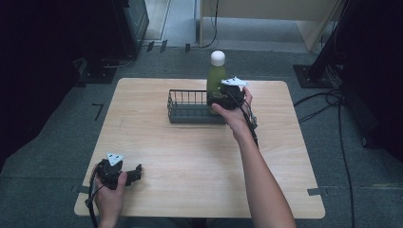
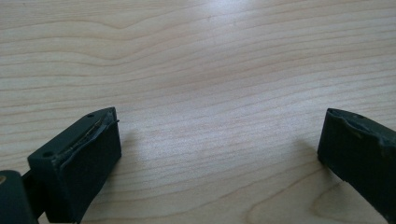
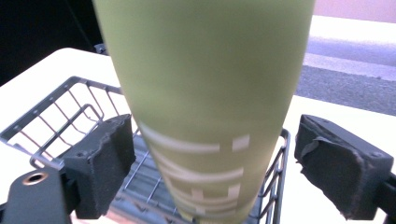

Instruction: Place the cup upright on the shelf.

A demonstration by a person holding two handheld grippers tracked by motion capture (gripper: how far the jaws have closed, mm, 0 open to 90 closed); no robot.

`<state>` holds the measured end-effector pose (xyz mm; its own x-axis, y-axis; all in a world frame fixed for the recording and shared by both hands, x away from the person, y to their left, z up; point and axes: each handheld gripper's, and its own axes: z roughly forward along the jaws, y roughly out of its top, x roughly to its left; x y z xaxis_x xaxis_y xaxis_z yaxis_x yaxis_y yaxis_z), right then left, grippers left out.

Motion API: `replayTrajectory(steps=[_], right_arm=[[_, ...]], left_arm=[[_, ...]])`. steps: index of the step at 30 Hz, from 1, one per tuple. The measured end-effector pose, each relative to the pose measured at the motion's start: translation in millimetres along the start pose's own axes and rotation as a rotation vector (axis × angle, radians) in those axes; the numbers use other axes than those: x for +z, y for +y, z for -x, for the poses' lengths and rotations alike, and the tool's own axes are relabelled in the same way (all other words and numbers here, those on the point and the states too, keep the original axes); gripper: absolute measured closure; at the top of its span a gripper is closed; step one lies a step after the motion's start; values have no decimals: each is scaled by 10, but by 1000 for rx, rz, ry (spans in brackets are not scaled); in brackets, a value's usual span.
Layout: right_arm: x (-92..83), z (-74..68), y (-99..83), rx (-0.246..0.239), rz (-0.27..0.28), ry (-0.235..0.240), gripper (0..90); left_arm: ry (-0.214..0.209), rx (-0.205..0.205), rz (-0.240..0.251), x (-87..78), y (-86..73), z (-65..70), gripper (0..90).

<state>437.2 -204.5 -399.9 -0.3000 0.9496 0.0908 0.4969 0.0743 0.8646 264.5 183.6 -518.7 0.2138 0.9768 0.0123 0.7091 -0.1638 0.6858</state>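
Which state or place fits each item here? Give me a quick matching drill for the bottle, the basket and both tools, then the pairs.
1. green bottle
2. wire basket
3. left tool
4. right tool

a. open above bare wood at the table's near left
b. jaws apart, either side of the bottle
c. upright in the basket's right end
d. dark grey, at the table's far middle

Pairs: 1-c, 2-d, 3-a, 4-b

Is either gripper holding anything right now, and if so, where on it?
Nothing is held. The right gripper has its jaws apart around the green bottle, which stands in the wire basket. The left gripper is open.
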Motion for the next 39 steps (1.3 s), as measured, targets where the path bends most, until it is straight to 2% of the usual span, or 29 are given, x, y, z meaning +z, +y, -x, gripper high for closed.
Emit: replayTrajectory(steps=[3, 14, 25, 26, 39], right_arm=[[-41, 19, -32, -13, -9, 9, 72], [-211, 179, -229, 2, -28, 12, 12], [-354, 368, -457, 23, -44, -20, 0], [-366, 390, -497, 22, -58, -43, 0], [-504, 605, -767, 46, -87, -75, 0]], left_arm=[[0, 0, 0, 0, 0, 0, 0], [0, 0, 0, 0, 0, 1, 0], [0, 0, 0, 0, 0, 0, 0], [0, 0, 0, 0, 0, 0, 0], [0, 0, 0, 0, 0, 1, 0]])
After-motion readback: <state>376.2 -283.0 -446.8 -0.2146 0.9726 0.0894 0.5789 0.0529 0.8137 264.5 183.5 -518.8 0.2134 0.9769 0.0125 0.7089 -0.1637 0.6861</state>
